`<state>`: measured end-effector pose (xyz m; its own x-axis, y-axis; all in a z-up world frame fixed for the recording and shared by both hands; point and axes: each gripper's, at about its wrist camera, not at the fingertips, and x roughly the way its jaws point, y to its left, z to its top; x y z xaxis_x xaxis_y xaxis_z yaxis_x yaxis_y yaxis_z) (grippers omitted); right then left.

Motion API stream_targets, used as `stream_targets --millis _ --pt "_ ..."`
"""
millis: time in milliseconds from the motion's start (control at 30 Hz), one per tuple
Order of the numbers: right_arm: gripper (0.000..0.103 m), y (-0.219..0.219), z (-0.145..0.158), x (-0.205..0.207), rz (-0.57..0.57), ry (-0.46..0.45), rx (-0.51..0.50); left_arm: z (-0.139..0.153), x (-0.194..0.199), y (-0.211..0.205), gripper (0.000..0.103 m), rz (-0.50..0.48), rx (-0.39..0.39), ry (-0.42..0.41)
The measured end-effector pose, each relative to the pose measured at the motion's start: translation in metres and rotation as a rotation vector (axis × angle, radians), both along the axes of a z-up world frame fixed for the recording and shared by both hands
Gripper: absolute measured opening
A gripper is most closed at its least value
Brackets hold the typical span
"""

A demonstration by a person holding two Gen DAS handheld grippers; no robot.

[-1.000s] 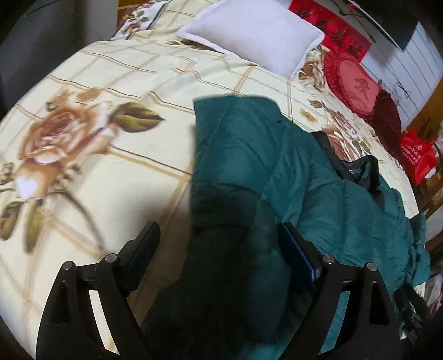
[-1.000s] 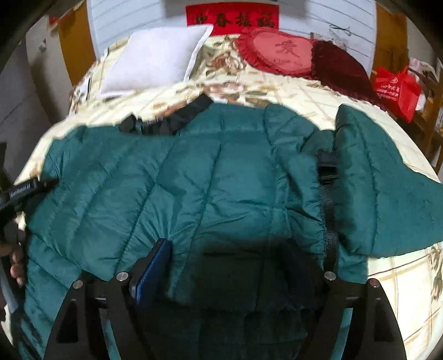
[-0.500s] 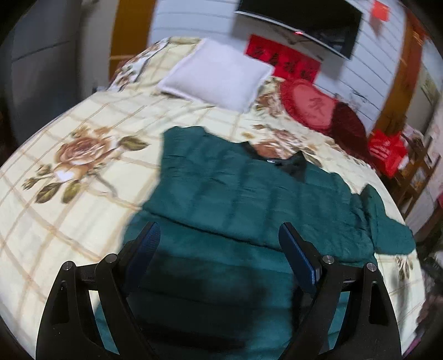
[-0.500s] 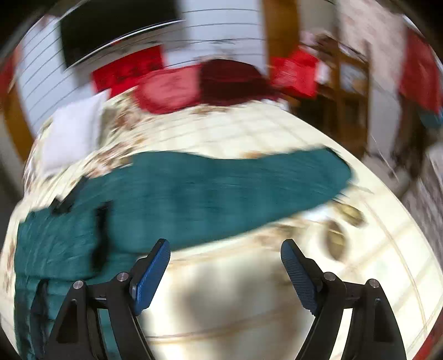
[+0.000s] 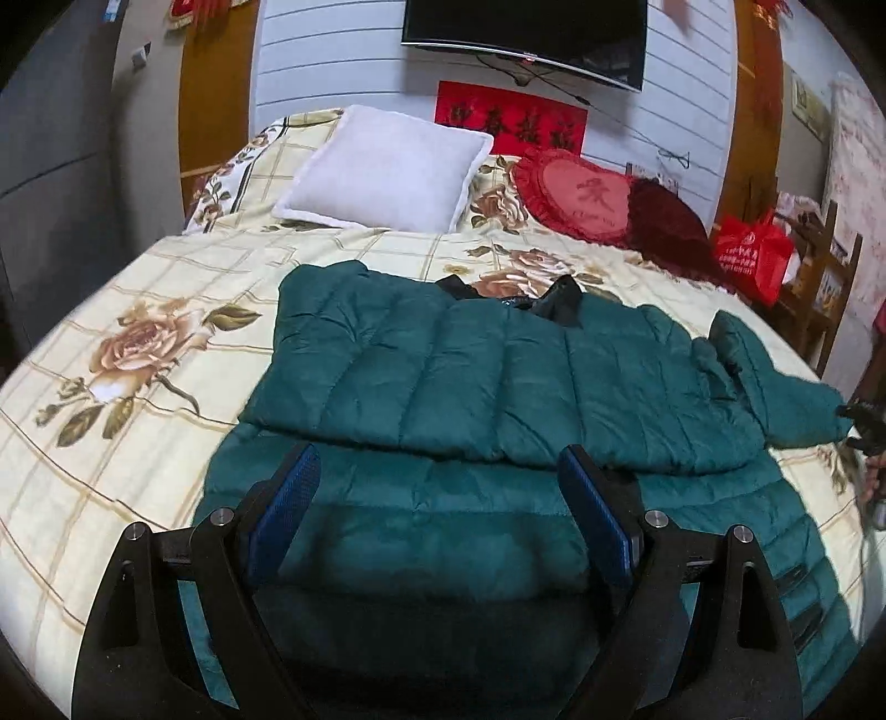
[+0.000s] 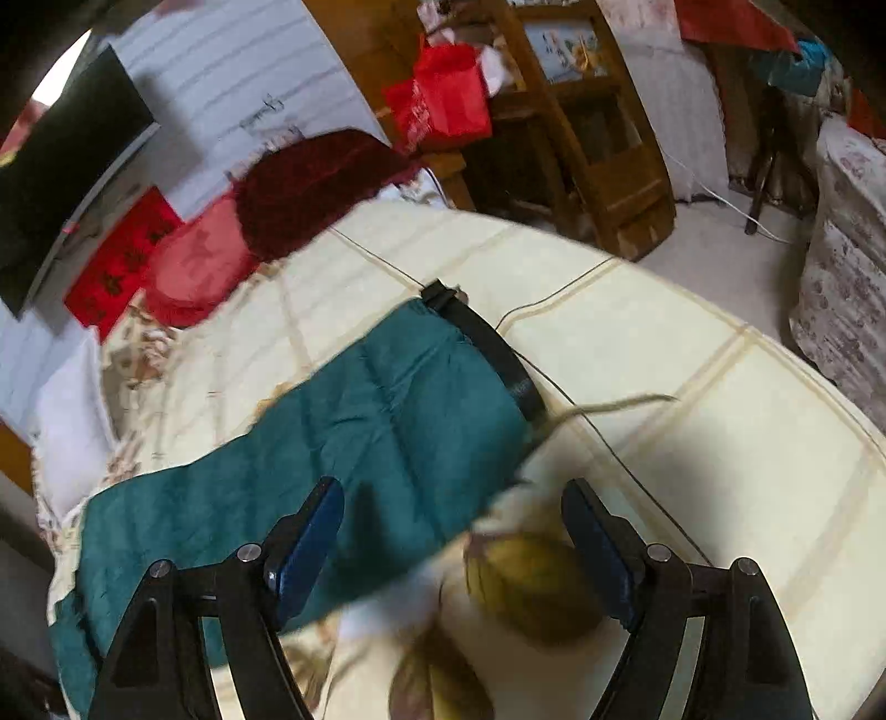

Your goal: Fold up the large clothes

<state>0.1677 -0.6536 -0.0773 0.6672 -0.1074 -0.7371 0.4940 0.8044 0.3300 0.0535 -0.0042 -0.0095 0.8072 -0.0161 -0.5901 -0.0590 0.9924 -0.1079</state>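
Observation:
A large teal quilted down jacket [image 5: 498,387] lies spread on the bed, its left sleeve folded across the body, black collar [image 5: 559,296] toward the pillows. My left gripper [image 5: 437,498] is open and empty, hovering above the jacket's lower part. In the right wrist view the jacket's right sleeve [image 6: 387,437] stretches out over the bedsheet and ends in a black cuff [image 6: 487,349]. My right gripper [image 6: 454,526] is open and empty, above the sleeve's near edge and the sheet.
The bed has a cream floral sheet [image 5: 138,343]. A white pillow [image 5: 387,171], a red heart cushion [image 5: 581,194] and a dark red cushion [image 5: 670,227] lie at its head. A red bag [image 5: 753,260] and wooden furniture [image 6: 598,138] stand to the right. A TV [image 5: 526,33] hangs on the wall.
Both grippers have pulled up and away from the jacket. The left view now takes in the whole jacket. The right gripper has swung right to the outstretched sleeve and its cuff.

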Motion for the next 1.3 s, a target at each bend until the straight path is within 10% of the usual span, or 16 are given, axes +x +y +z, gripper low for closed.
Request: stream_targets --millis 100,167,267,533,833,1300 --pt "0.076 -0.005 -0.003 0.006 -0.032 -0.024 -0.021 -0.006 0.005 -0.004 0.088 0.000 0.010 0.021" --pt "0.039 -0.002 -0.003 0.009 -0.046 -0.015 -0.045 -0.010 0.006 -0.006 0.088 -0.006 0.016 0.038" --pt "0.017 0.008 0.004 0.005 -0.027 -0.018 -0.113 -0.011 0.004 -0.006 0.088 0.003 0.024 0.044" --pt "0.016 0.059 0.073 -0.041 0.020 -0.139 -0.245 -0.009 0.004 -0.006 0.088 0.002 0.094 0.064" --pt "0.015 0.220 0.127 -0.064 0.338 -0.319 -0.133 -0.021 0.034 0.019 0.088 0.155 0.168 0.227" --pt "0.015 0.470 0.025 -0.036 0.658 -0.240 0.100 -0.036 0.051 0.035 0.088 0.171 0.126 0.291"
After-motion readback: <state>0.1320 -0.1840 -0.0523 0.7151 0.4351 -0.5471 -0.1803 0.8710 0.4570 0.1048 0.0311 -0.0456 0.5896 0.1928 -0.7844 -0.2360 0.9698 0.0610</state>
